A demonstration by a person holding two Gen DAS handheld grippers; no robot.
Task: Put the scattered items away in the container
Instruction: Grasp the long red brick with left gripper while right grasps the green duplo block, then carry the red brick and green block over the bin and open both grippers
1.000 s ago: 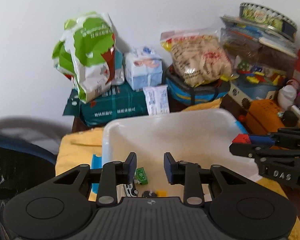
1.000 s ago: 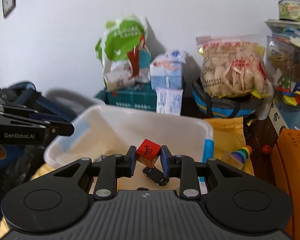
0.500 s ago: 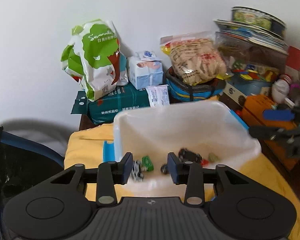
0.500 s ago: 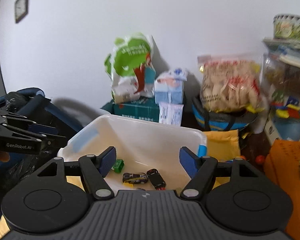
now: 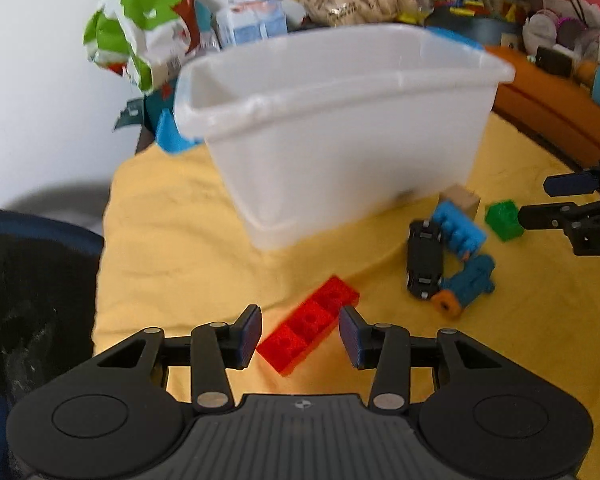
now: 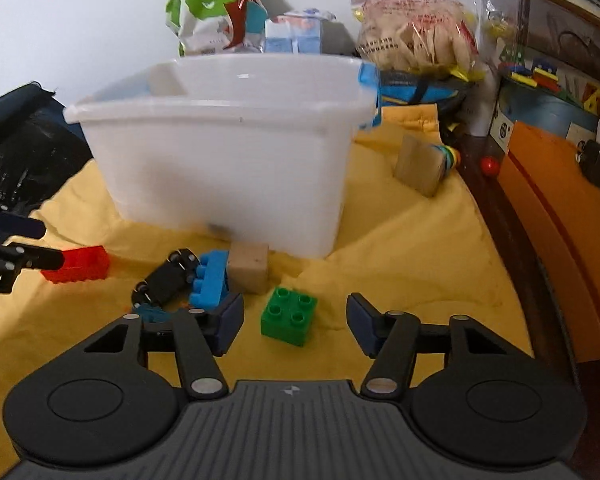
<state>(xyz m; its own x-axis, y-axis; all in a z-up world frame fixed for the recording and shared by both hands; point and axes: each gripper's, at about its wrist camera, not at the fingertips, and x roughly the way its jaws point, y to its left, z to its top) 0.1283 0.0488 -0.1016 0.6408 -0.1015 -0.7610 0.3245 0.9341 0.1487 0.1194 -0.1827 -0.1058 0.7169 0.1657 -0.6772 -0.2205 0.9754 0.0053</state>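
Both tools were down low over the yellow cloth [image 6: 400, 240], and each had a target lined up. The left gripper [image 5: 299, 330] had its jaws set wide, straddling the red brick [image 5: 308, 322], which lay slantwise between them, one end at about 7 o'clock, the other at 1 o'clock. No contact on either side that I could see. The right gripper [image 6: 295, 322] was spread wider still, with the green block [image 6: 289, 315] sitting between the jaws, closer to the left-hand one.

Risks, as I judged them: that red brick was long and skewed, so a squeeze might catch it on the corners, spin it and squirt it out across the cloth. On the right, the left-hand jaw was close beside the blue brick [image 6: 210, 280], which leaned against the black toy car [image 6: 165, 278]; closing there could nudge the pile or pinch the wrong piece. The cloth was rumpled, too, and could snag a fingertip.

The red brick was glossy, translucent plastic with a row of studs on top. The green one was a squat square with four studs, hard and smooth. A tan wooden block [image 6: 248, 266] sat at 11 o'clock from it, against the foot of the white tub [image 6: 220, 152]. The tub stood at 12 o'clock from both tools, tall-walled, so any load would need a fair lift over the rim.
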